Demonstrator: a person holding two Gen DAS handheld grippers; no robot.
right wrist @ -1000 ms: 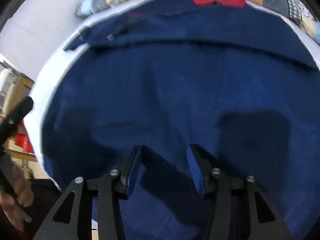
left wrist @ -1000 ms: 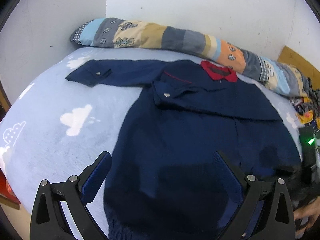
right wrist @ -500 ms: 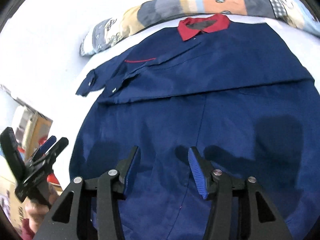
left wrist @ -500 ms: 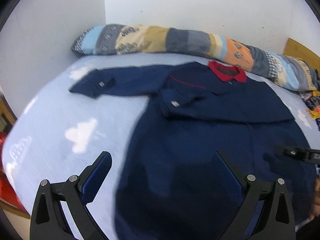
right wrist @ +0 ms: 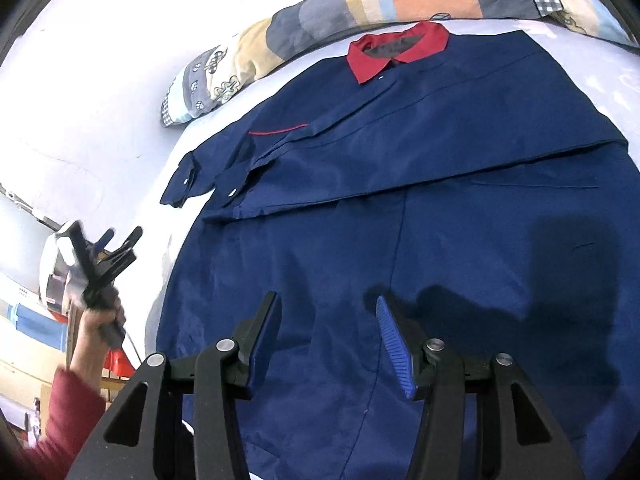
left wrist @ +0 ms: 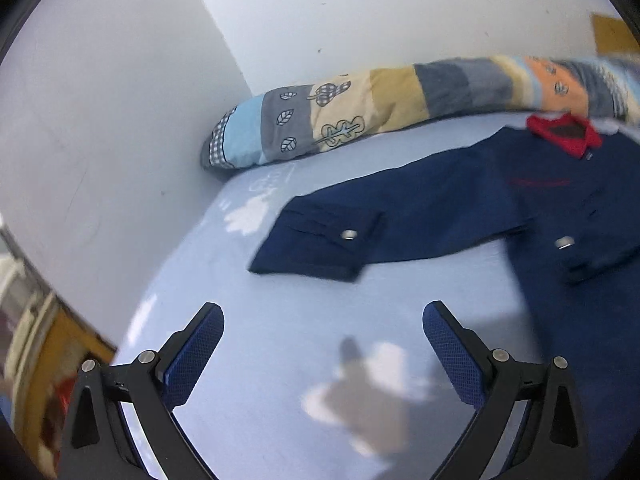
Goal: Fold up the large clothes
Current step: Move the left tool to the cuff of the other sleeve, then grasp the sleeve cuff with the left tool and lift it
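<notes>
A large navy jacket (right wrist: 400,208) with a red collar (right wrist: 396,50) lies flat on the pale blue bed sheet (left wrist: 288,344). One sleeve is folded across its chest; the other sleeve (left wrist: 384,224) reaches left, its snap cuff (left wrist: 320,244) lying on the sheet. My left gripper (left wrist: 323,322) hovers open above bare sheet, short of that cuff, nothing between its fingers. In the right wrist view it shows as the left gripper (right wrist: 116,246) held in a hand at the bed's left edge. My right gripper (right wrist: 326,312) is open over the jacket's lower body, holding nothing.
A long patchwork bolster (left wrist: 400,108) lies along the white wall (left wrist: 120,100) at the head of the bed. Beyond the bed's left edge are a wooden piece (left wrist: 52,364) and cluttered shelves (right wrist: 28,312). A red-sleeved arm (right wrist: 68,412) is at lower left.
My left gripper swung left, off the jacket body and over bare sheet facing the outstretched cuff. My right gripper pulled back and up, showing more of the jacket. Both stayed open.
</notes>
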